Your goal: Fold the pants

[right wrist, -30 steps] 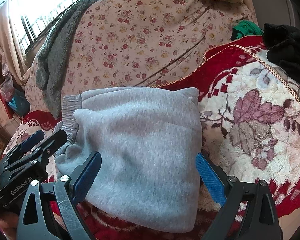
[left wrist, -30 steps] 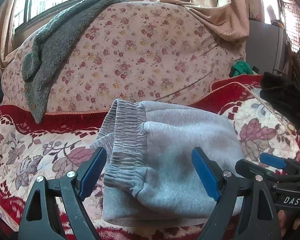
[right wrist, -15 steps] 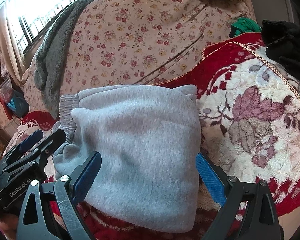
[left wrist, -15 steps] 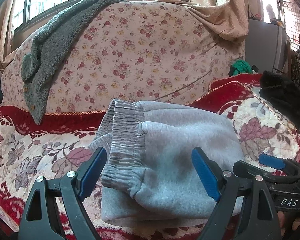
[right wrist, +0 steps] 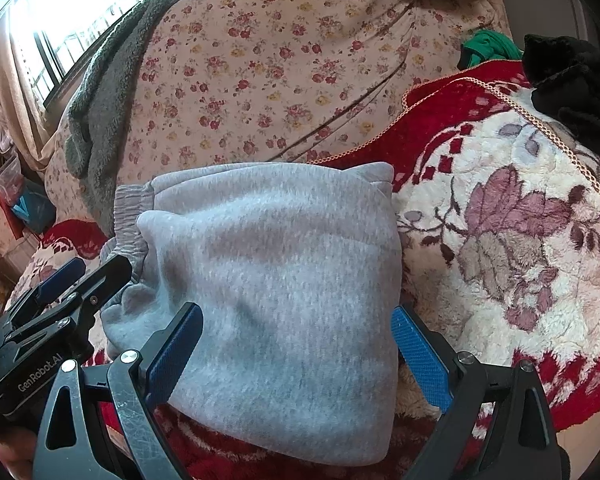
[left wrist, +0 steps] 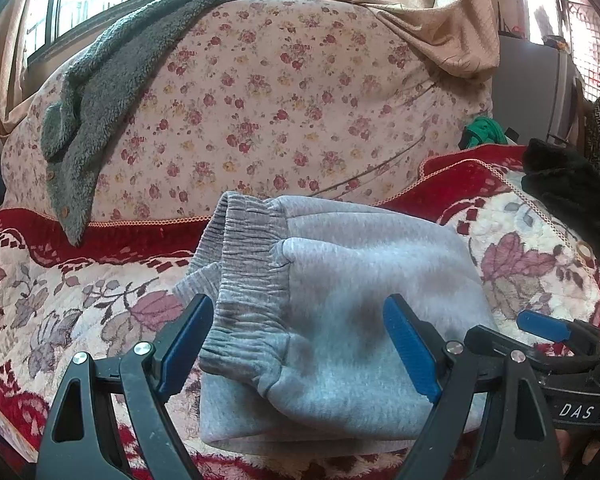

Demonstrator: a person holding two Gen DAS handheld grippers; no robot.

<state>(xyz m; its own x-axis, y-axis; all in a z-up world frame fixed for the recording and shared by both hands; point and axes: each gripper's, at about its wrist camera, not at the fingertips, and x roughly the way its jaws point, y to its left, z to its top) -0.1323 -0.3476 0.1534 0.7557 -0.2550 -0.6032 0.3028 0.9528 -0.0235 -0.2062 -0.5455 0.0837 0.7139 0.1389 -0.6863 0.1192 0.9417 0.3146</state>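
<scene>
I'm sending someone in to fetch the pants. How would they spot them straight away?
Find the red and cream floral blanket in front of the big rose-print cushion. The grey pants lie on it, folded into a thick bundle. They are the only plain light-grey item, with a ribbed elastic waistband at one end, unlike the shaggy grey-green garment on the cushion or the black garment nearby.

Each tool is a black frame with triangular cut-outs, silver screws and ribbed blue pads. The left tool (left wrist: 298,354) reads "GenRobot.AI"; the right tool (right wrist: 296,354) reads "DAS".
</scene>
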